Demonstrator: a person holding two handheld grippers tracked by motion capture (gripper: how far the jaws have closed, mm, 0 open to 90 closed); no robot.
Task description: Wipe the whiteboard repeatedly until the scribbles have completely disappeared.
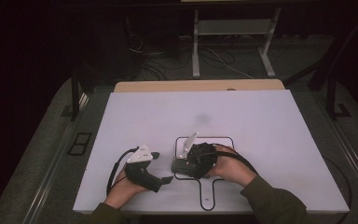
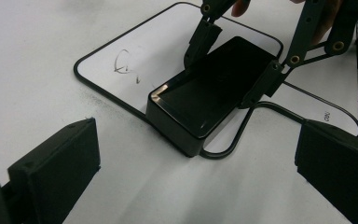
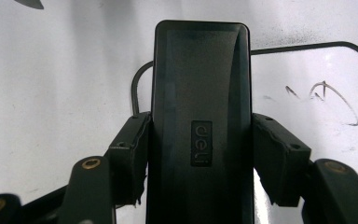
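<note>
A black box [image 3: 200,121] is clamped across its two long sides by the right gripper [image 3: 200,154], the pads pressed flat against its walls. The box lies on a small whiteboard [image 2: 135,51] with a thin black rim and a handle, which rests on the white table [image 1: 261,121] near the middle of the near edge; one end of the box overhangs the board's rim on the left gripper's side.

The box is judged to be rigid, hard plastic, probably light to moderate in weight, and not fragile. Its top is glossy and reflects light, so slipping is likely if it is gripped loosely; the straight long sides, taken near the middle of their length as now, are judged the best hold. A raised logo plate is seen on the lid.

The left gripper [image 2: 191,186] is held with its jaws wide apart and nothing between them, aimed at the box's free end from just beside it.

In the high view the box is mostly covered by the right gripper and hand [image 1: 230,168]. The box's near end is cut off in the right gripper view. The scribble on the whiteboard cannot be read, and whether the box is lifted or resting cannot be told.
</note>
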